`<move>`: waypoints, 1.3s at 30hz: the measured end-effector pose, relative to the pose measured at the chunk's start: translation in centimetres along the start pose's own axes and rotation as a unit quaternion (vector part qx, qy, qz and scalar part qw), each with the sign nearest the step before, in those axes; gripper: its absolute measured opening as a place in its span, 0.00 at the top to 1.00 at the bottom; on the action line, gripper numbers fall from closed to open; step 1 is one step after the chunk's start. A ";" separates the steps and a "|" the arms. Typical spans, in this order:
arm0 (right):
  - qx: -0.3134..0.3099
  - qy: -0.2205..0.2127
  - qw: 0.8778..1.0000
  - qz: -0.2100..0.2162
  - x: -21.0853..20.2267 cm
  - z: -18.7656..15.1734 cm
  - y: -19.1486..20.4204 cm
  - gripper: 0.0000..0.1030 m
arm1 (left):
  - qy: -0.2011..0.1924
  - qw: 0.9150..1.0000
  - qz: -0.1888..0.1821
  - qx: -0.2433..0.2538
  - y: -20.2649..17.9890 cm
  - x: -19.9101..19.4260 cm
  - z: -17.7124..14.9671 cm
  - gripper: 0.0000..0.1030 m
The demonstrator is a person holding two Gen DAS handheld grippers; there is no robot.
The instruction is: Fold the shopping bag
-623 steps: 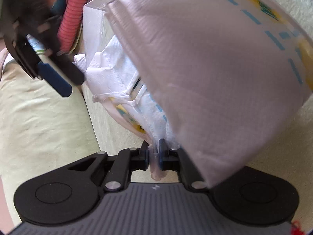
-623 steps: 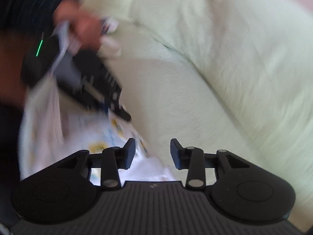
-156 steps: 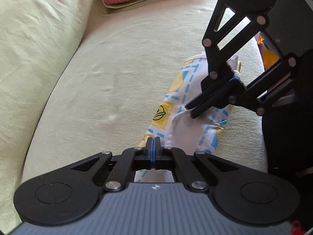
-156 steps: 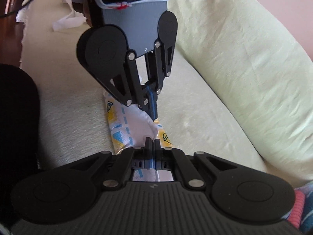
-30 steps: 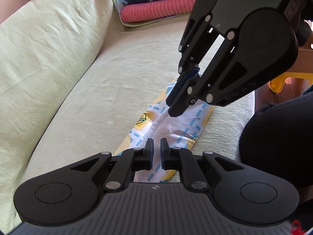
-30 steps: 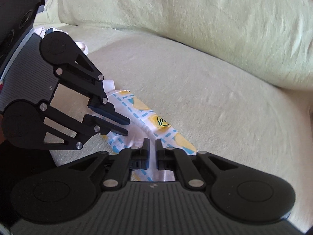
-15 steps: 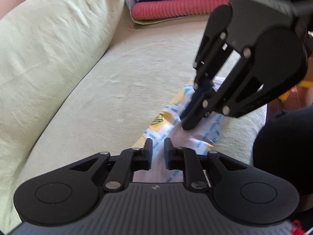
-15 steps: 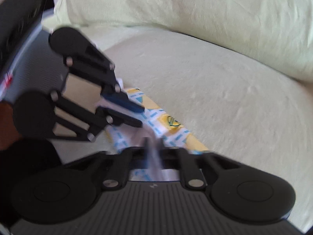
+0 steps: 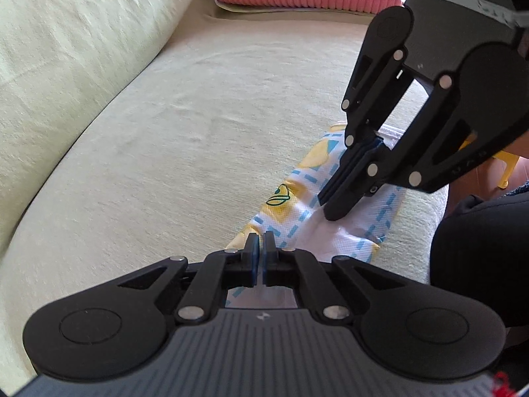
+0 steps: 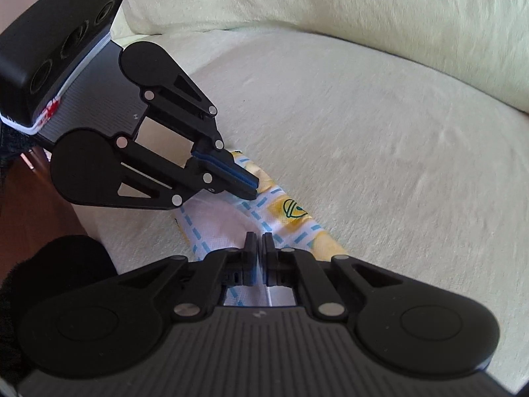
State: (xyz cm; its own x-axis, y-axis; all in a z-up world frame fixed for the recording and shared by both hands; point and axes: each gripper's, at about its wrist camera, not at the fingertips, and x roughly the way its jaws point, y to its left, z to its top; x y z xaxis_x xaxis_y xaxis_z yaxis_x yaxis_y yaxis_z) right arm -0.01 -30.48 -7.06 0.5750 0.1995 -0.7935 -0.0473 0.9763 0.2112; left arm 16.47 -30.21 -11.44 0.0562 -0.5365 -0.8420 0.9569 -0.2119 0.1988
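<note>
on the sofa seat (image 9: 185,125) lies the folded shopping bag (image 9: 360,221).

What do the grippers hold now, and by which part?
Cannot tell. The left gripper is shut, the right gripper is opening its jaws, both tips at the folded bag on the sofa; no fabric clearly between either.

No readable text; shopping bag (image 9: 334,205) print only pictorial.

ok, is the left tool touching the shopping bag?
Cannot tell. In the right wrist view the shut left tool has its tips over the shopping bag, but neither contact nor a gap shows; its own view doesn't settle it.
</note>
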 end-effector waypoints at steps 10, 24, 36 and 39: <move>-0.064 -0.003 0.998 -0.003 -0.6 -0.7 2.0 0.99 | -0.010 1.000 -0.003 0.002 0.0 0.0 -0.6 1.00; -0.252 -0.072 0.930 -0.258 3.1 -5.5 10.0 1.00 | 0.007 0.999 -0.009 0.040 0.5 1.1 -0.2 1.00; -0.290 0.007 0.905 -0.311 6.1 -3.6 11.2 0.97 | 0.007 0.999 -0.007 0.050 0.6 1.4 -0.5 1.00; -0.312 0.037 0.892 -0.324 7.2 -3.5 11.6 0.96 | 0.006 0.999 -0.010 0.048 0.9 1.6 -0.6 1.00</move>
State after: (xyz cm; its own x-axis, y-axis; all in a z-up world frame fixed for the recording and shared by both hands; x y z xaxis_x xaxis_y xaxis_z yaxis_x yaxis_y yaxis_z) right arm 0.71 -17.42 -12.31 0.5922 -0.4421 -0.6737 -0.1827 0.7406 -0.6466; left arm 17.58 -30.72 -12.89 0.0407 -0.5220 -0.8520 0.9263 -0.3000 0.2281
